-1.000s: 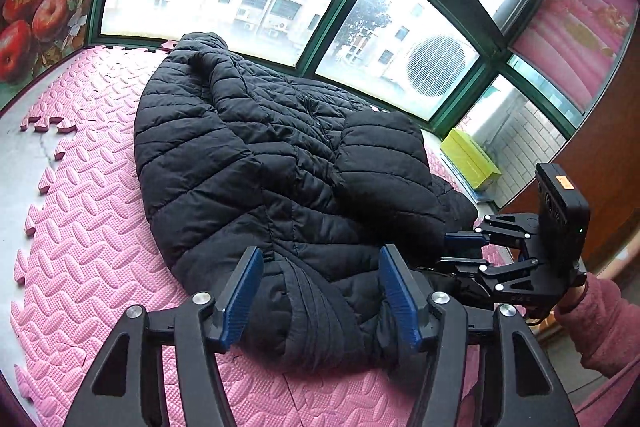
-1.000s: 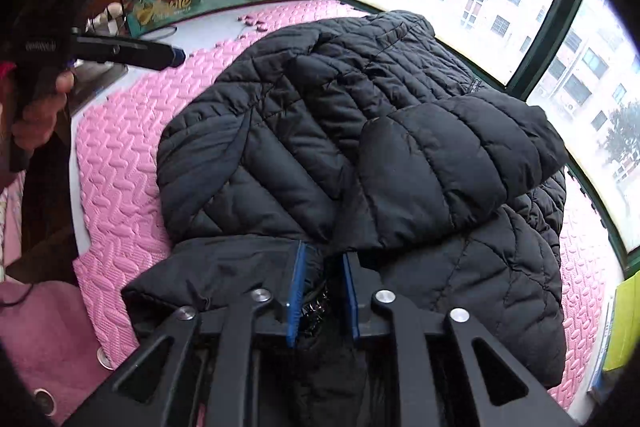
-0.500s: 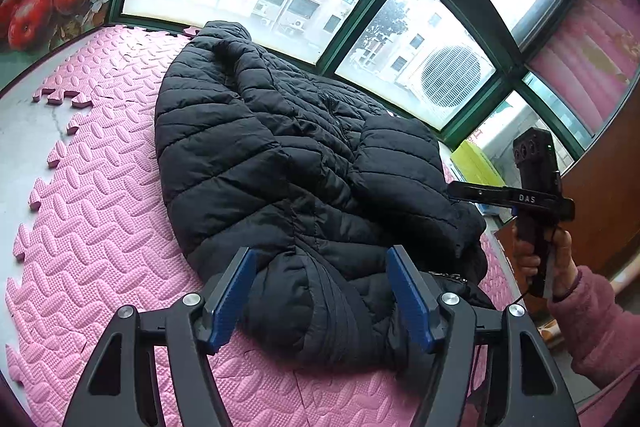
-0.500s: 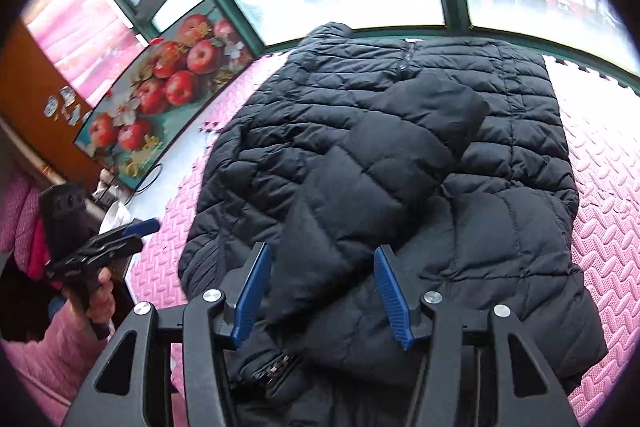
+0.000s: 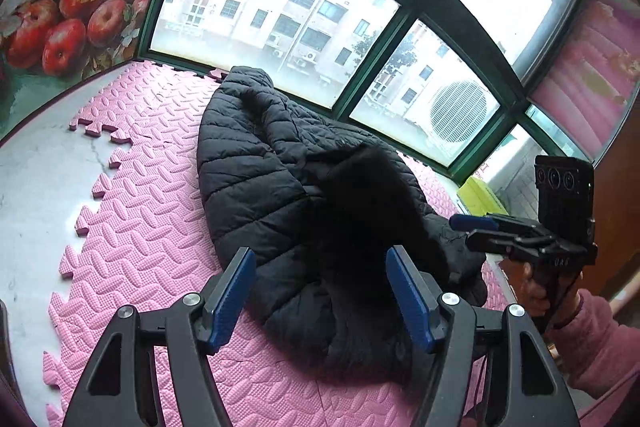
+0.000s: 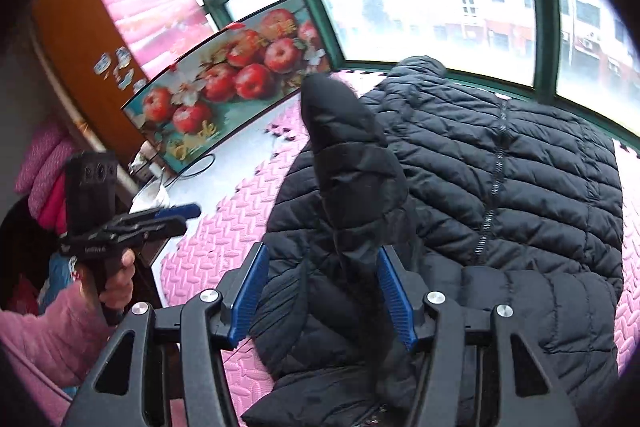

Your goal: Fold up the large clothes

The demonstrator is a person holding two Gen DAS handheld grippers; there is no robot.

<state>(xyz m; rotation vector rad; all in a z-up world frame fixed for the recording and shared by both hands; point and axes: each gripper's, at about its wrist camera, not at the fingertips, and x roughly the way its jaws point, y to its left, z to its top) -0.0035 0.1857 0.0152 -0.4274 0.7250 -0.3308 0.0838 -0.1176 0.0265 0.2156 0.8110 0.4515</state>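
Black quilted jacket [image 5: 256, 171]: spread on pink foam mat [image 5: 132, 227], just ahead of and below both tools.
Sleeve [image 6: 352, 167]: rises between right tool's blue pads, blurred; contact unclear.
Right tool [image 6: 320, 291]: spread, nothing pinched.
Left tool [image 5: 320, 295]: spread, empty, over near hem.
Long axis: runs away from tools toward window.
Nearer hand: right, judged.

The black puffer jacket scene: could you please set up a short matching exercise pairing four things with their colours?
Things:
1. puffer jacket
2. foam mat
3. apples on the poster
4. pads of the left gripper

Colours:
A. blue
B. red
C. black
D. pink

Pairs: 1-C, 2-D, 3-B, 4-A
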